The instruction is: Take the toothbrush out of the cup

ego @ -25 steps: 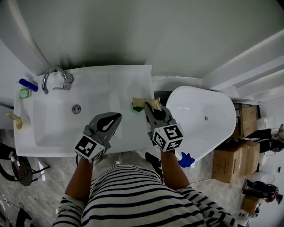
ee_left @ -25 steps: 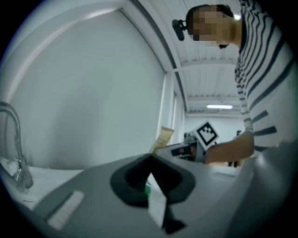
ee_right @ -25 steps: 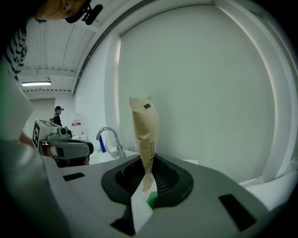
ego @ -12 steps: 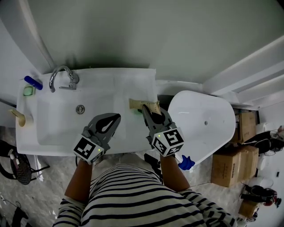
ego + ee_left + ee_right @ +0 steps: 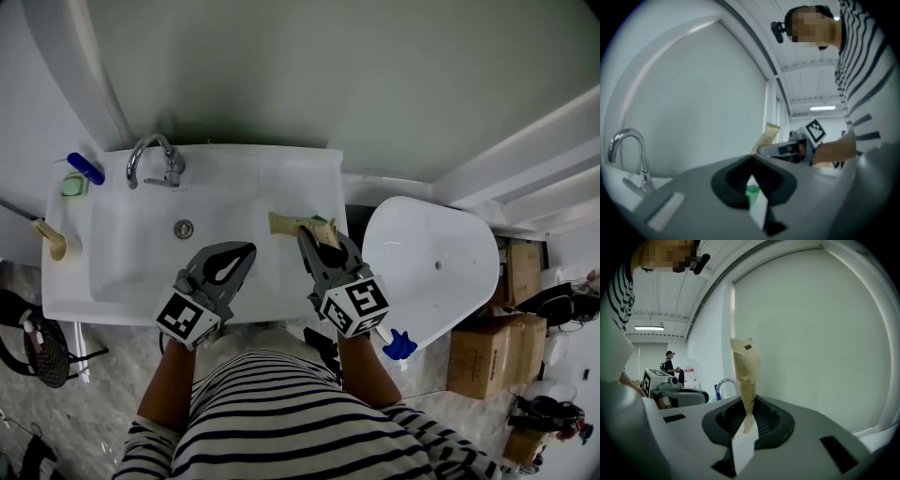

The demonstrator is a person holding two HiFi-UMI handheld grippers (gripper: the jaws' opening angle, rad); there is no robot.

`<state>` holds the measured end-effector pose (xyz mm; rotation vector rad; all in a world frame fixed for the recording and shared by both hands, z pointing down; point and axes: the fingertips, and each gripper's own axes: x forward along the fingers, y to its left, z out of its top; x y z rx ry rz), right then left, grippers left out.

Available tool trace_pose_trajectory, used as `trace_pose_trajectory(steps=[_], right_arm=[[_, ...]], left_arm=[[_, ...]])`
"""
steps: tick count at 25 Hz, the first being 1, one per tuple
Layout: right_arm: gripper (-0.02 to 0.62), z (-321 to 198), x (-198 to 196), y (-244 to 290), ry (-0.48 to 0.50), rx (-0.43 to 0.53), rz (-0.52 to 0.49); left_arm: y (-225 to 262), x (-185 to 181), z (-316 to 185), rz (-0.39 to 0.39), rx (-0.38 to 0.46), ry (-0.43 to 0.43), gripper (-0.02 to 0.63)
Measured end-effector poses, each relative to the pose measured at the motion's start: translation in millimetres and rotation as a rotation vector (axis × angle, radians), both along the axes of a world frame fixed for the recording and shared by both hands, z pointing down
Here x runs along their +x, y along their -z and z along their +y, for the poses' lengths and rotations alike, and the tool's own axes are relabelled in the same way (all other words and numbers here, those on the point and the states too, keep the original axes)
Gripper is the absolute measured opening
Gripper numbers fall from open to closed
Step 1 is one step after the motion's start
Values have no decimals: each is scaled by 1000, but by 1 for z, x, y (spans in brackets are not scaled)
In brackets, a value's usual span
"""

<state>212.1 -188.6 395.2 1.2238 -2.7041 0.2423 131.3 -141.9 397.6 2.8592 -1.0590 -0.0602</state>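
The left forearm [image 5: 167, 380] and right forearm [image 5: 367, 367] reach forward side by side. The left gripper [image 5: 246, 251] points level, its jaws pressed together, seemingly on nothing, though the tips are blurred. The right gripper [image 5: 307, 236] tilts slightly down. Its jaws are clamped on the lower end of a tan packet [image 5: 744, 366], which rises beyond the fingertips.

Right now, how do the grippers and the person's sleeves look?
The left gripper and right gripper are grey, black around the jaws, each ending in a white cube with black square markers. The sleeves are striped black and white.
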Motion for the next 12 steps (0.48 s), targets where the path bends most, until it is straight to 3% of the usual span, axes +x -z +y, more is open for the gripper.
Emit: trace_pose_trajectory(steps=[12], right_arm=[[44,26,-64,3,1,13,-10]], left_arm=[[8,-59,24,6,16,-16,8]])
